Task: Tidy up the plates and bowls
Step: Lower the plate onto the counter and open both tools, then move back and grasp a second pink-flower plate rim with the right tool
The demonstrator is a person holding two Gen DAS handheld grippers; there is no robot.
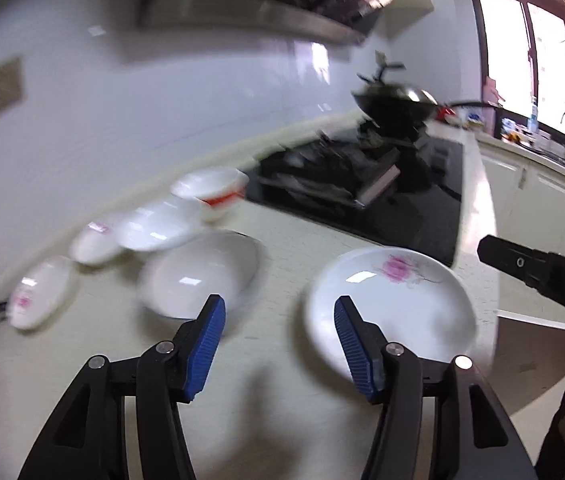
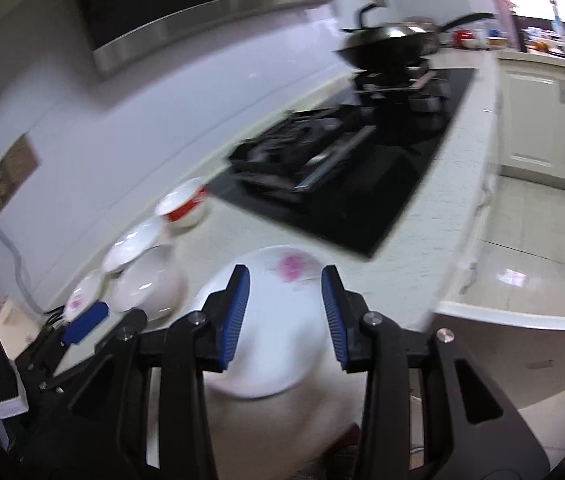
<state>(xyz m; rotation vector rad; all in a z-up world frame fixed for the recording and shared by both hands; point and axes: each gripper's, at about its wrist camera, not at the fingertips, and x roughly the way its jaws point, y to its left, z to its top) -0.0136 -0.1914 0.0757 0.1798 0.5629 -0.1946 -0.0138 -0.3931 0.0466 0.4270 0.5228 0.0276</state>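
Observation:
A white plate with a pink flower [image 1: 394,312] lies near the counter's front edge; it also shows in the right wrist view [image 2: 278,320]. A plain white bowl [image 1: 198,272] sits left of it. Behind stand a shallow white dish [image 1: 154,228], a red-banded bowl [image 1: 214,192] and two small flowered dishes [image 1: 94,240] [image 1: 34,296]. My left gripper [image 1: 280,344] is open and empty above the counter between bowl and plate. My right gripper [image 2: 285,316] is open over the flowered plate, holding nothing. The view is blurred.
A black gas hob [image 1: 362,188] with a wok [image 1: 394,104] lies behind the dishes on the right. The counter edge [image 1: 482,208] runs along the right, with floor beyond. A tiled wall backs the counter. A cable [image 2: 14,264] hangs at left.

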